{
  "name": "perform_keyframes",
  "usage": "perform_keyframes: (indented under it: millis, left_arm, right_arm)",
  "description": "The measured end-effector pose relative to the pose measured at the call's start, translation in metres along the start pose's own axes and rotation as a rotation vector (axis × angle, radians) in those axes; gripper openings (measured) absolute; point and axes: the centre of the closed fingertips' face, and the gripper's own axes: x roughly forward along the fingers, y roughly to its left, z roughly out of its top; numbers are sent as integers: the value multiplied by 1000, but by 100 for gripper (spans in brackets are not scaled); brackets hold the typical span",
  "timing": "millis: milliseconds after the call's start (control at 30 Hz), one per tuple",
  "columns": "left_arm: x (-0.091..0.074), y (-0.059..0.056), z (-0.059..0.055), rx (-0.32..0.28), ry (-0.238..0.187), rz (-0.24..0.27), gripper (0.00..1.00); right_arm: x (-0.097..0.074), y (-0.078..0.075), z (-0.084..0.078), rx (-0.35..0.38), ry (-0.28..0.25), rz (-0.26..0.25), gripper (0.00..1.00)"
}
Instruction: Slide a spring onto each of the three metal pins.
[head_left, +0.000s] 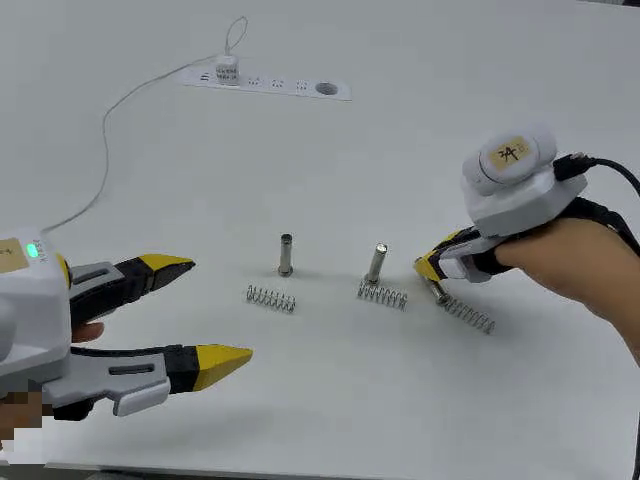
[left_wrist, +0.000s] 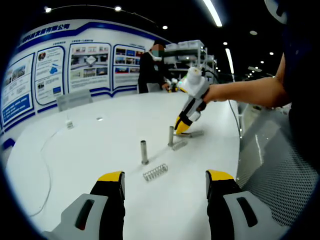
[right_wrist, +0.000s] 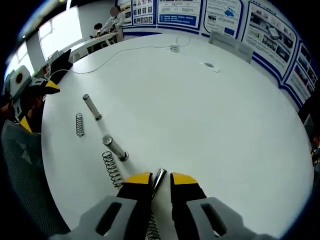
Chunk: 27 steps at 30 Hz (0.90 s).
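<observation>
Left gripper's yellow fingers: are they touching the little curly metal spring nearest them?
Apart. The head view shows bare white table between the open yellow fingers of the left gripper and the nearest small coiled metal spring.

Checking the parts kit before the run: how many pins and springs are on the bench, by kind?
Metal pins: 3 (two standing, one between the jaws of the right gripper)
Springs: 3
Total: 6
</observation>
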Motion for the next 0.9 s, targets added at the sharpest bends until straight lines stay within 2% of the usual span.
perform_keyframes:
  millis: [400, 900]
  left_arm:
    - [1, -1, -2, -3, 3, -3, 67]
    - [1, 1, -5, -12, 7, -4, 66]
  right_arm:
    - [6, -1, -2, 55, 38, -22, 11]
    - [10, 2, -2, 59, 99, -37, 9]
